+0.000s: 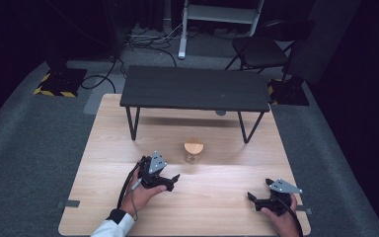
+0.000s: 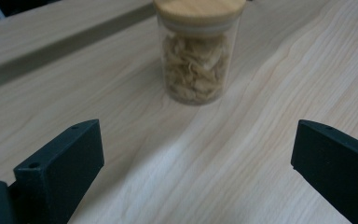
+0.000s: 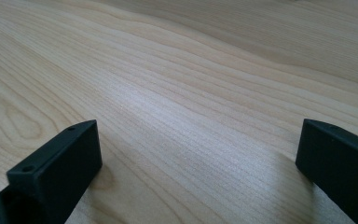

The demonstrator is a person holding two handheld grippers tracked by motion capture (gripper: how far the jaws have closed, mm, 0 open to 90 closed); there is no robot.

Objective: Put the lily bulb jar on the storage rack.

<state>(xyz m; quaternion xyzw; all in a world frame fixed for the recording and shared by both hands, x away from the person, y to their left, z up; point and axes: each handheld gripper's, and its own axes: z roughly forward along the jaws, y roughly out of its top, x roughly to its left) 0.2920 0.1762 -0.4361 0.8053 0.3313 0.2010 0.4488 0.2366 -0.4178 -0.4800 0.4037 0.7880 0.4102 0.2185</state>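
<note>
My table (image 1: 128, 197) is light wood w/ visible grain. On it stands a small black bench (image 1: 195, 89) at the far side, and a glass jar (image 1: 193, 152) w/ wooden lid, approx. centre, just in front of the bench's legs.

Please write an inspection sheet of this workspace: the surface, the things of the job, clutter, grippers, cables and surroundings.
Surface: light wooden table, bare grain, no spill seen.
Job's things: clear jar with a wooden lid, upright, lid on, pale flakes inside; it stands ahead of the left gripper, apart from it.
Clutter: nothing seen.
Grippers: left gripper open, nothing between the jaws, pointed at the jar; right gripper open, low over bare wood.
Cables: one trails from each gripper; more lie on the floor behind.
Surroundings: small black bench at the far end of the table, grey carpet, black chair.
</note>
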